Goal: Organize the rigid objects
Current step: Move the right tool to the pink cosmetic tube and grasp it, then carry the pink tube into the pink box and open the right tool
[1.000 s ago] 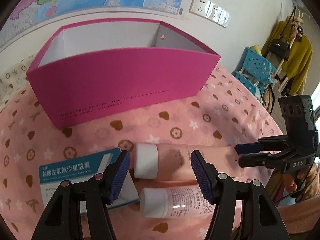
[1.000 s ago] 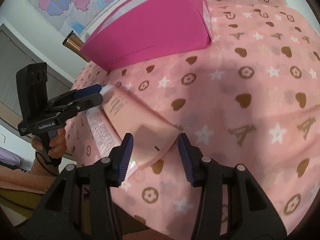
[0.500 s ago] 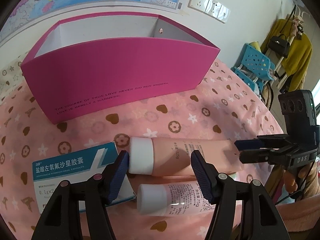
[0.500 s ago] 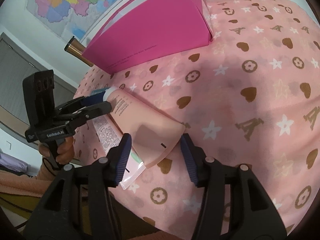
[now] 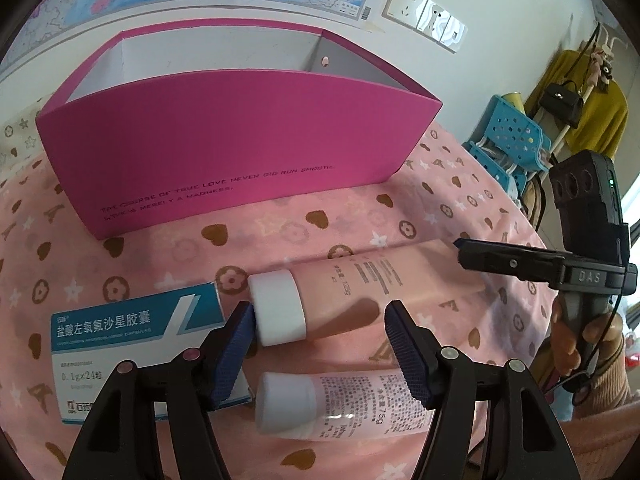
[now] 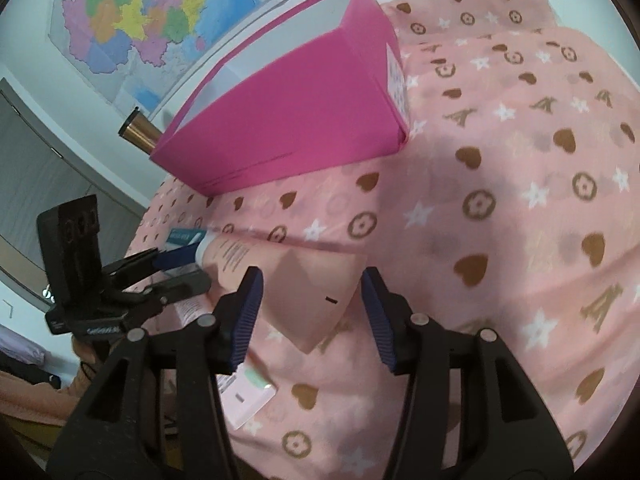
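In the left wrist view I see my left gripper point(image 5: 320, 344) low over the pink patterned cloth point(image 5: 420, 208), and its jaws are opening. The white cap of the peach tube point(image 5: 352, 292) lies between the blue pads; the left pad looks very close to the cap, but I cannot tell if it touches, and the right pad is clearly apart from the tube. Just below it lies the smaller pink tube point(image 5: 344, 404), also with a white cap. The medicine box point(image 5: 132, 332), white and teal, lies flat just left of the tubes. Behind them stands the open magenta box point(image 5: 240, 152), near the wall. At the right, my right gripper point(image 5: 464, 250) reaches to the flat end of the peach tube.

In the right wrist view the right gripper point(image 6: 310, 312) is half wide, and the crimped end of the peach tube point(image 6: 304, 292) sits between its pads with a gap on both sides. The left gripper point(image 6: 188, 268) is at the far cap end. The magenta box point(image 6: 288, 120) stands further behind
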### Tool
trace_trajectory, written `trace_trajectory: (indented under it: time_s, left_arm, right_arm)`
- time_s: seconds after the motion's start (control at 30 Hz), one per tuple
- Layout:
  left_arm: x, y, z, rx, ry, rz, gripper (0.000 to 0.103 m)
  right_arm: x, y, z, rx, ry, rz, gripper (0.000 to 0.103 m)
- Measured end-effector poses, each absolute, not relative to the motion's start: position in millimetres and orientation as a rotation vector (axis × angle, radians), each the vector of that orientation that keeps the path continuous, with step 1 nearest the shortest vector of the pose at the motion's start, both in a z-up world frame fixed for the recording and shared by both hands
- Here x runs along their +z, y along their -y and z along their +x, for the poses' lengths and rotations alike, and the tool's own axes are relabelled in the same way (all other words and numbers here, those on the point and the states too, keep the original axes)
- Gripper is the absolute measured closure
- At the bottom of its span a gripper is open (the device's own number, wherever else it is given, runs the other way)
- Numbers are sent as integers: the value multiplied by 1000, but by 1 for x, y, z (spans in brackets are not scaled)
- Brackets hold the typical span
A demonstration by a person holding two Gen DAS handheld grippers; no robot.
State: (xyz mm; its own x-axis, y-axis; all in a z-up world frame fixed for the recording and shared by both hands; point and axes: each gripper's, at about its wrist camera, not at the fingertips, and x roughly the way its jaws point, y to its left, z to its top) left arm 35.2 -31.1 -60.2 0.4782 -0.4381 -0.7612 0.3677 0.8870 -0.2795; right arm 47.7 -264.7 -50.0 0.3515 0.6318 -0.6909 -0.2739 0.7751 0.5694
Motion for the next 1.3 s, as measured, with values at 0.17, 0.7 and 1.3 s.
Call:
trace_trajectory:
  time_s: [0.17,0.7,1.3]
  left_arm:
    - [-59,34,38,-492,-950,-91,35]
    - [-49,36,38,-458,-912,-98,35]
    - [-13,37,36,-447,-824,-99,35]
  right_arm:
    - [-54,266,55,588,-1062,389,49]
    - [-48,264,57,574,-1035,352,49]
    - [-2,261,66,593,-922,278,49]
